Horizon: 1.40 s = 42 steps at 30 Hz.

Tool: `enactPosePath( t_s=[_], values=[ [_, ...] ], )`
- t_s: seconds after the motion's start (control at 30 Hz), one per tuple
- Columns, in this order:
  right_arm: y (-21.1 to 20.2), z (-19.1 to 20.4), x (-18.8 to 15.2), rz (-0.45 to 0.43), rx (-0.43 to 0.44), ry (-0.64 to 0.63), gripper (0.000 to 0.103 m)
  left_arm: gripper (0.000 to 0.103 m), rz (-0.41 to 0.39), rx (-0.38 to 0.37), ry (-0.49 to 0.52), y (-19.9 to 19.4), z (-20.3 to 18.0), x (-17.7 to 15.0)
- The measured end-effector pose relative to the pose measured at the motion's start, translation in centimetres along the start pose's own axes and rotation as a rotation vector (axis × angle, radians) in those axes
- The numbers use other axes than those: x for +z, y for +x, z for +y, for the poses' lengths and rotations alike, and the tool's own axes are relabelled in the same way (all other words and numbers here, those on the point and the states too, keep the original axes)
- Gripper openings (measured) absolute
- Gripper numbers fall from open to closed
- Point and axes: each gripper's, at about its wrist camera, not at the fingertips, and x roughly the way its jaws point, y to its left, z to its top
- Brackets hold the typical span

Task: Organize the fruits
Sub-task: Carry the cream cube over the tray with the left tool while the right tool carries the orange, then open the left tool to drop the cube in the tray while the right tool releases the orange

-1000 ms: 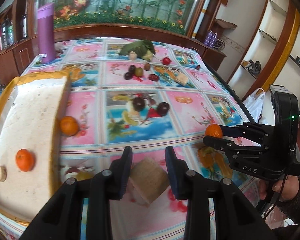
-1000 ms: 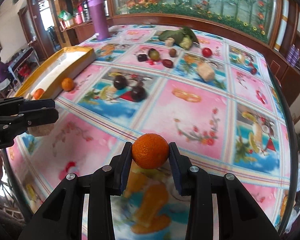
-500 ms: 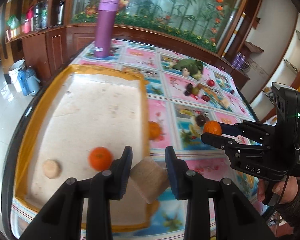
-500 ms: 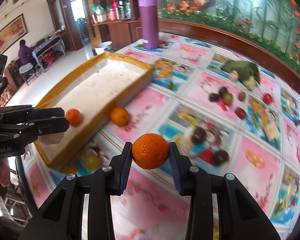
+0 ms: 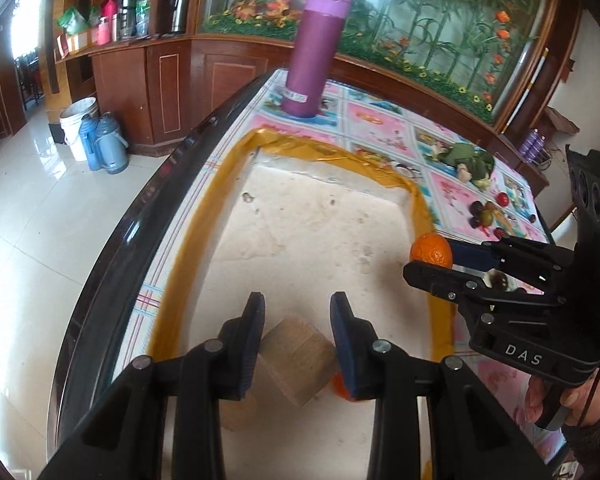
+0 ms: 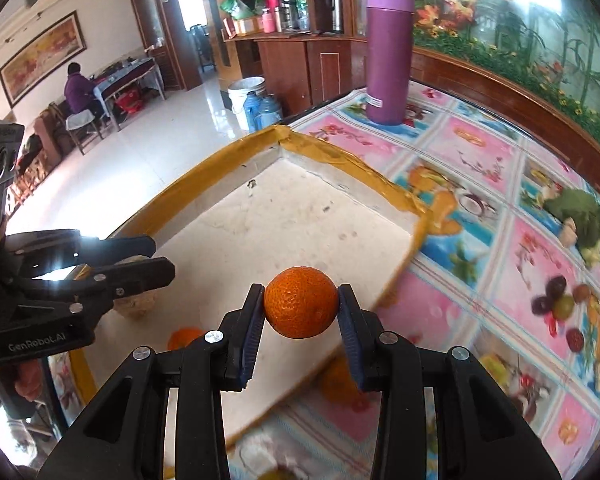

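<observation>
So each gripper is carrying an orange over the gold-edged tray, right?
Not quite. Only the right gripper holds a round orange; the left wrist view shows the left gripper holding a tan block. Both are over the gold-edged tray.

Both loaded grippers have swung from over the tablecloth (image 6: 480, 168) to above the tray (image 5: 300, 240).
</observation>
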Motion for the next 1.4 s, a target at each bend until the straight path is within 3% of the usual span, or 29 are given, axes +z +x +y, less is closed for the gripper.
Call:
enactPosePath(
  t_s=[0.4, 0.7, 0.9, 1.1, 1.17, 1.23, 1.3, 1.4],
  values=[
    [5.2, -1.5, 2.1, 0.078, -0.023, -0.074, 0.035, 0.037, 0.054, 0.070, 0.017, 2.8, 1.5, 0.8],
    [5.9, -1.1, 2.2, 0.087, -0.045, -0.116, 0.041, 0.037, 0.083, 0.135, 0.058, 3.3, 0.8, 0.9],
    [5.2, -0.8, 1.9, 0.078, -0.063, -0.122, 0.042, 0.038, 0.077, 0.133, 0.029, 2.4, 1.1, 0.5],
    [3.2, -1.0, 1.3, 0.056, -0.056, -0.095, 0.045, 0.051, 0.025, 0.149, 0.004, 0.2, 1.0, -0.3],
    [2.0, -1.0, 0.8, 0.041, -0.056, -0.088, 0.054, 0.059, 0.004, 0.163, -0.002, -0.7, 0.7, -0.7],
    [0.7, -0.9, 0.1, 0.021, -0.044, -0.082, 0.055, 0.068, -0.017, 0.177, -0.006, -1.5, 0.4, -1.3],
    [-0.4, -0.8, -0.6, 0.011, -0.057, -0.081, 0.059, 0.070, -0.037, 0.185, -0.015, -2.2, -0.1, -1.8],
    [-2.2, -1.0, -1.9, -0.004, -0.059, -0.057, 0.073, 0.075, -0.071, 0.189, -0.017, -3.4, -1.3, -2.8]
  ],
)
